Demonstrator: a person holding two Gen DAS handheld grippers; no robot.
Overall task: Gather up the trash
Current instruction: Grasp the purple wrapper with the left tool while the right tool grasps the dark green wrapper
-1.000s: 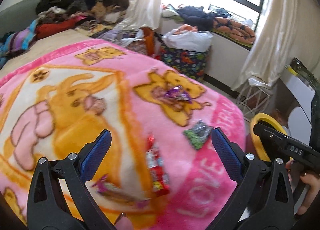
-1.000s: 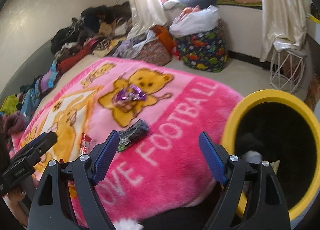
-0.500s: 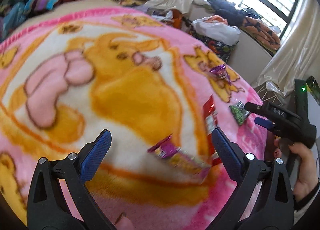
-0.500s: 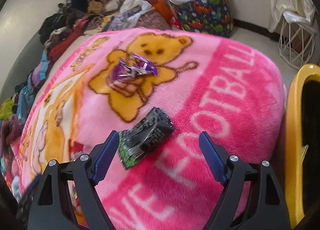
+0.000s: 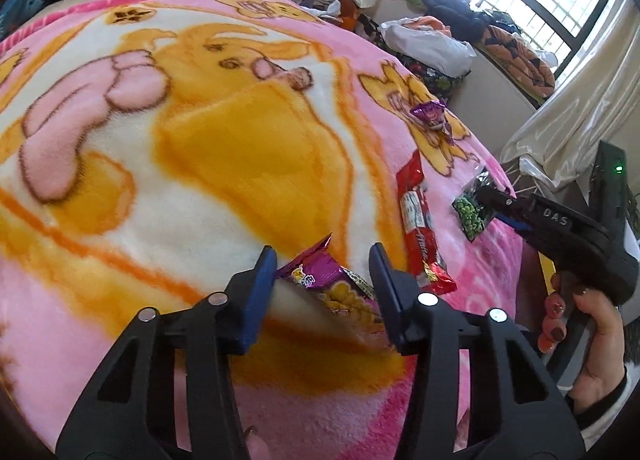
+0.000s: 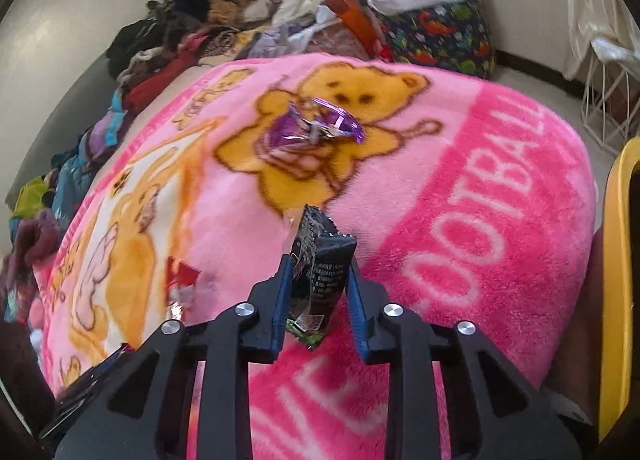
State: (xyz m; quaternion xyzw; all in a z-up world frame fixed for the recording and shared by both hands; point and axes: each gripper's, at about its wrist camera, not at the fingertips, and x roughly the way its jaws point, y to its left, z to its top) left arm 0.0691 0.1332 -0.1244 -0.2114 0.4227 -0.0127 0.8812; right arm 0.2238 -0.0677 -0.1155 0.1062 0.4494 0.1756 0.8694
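Observation:
My left gripper (image 5: 322, 272) is narrowed around a purple and yellow snack wrapper (image 5: 332, 288) lying on the pink bear blanket (image 5: 200, 148), its jaws close on either side. My right gripper (image 6: 318, 280) is shut on a black and green pea wrapper (image 6: 320, 268), which stands on edge between the jaws; it also shows in the left wrist view (image 5: 474, 206). A long red wrapper (image 5: 418, 224) lies between the two. A crumpled purple foil wrapper (image 6: 316, 128) sits further off on a bear print, also in the left wrist view (image 5: 430, 116).
A yellow-rimmed bin (image 6: 618, 280) stands at the bed's right edge. Piled clothes (image 6: 192, 24) line the far wall. A patterned bag (image 6: 440, 36) and a white wire stand (image 6: 608, 100) sit on the floor beyond the bed.
Both grippers closed in. The left moved onto the purple and yellow wrapper and narrowed around it. The right moved onto the pea wrapper and shut on it, tipping it on edge.

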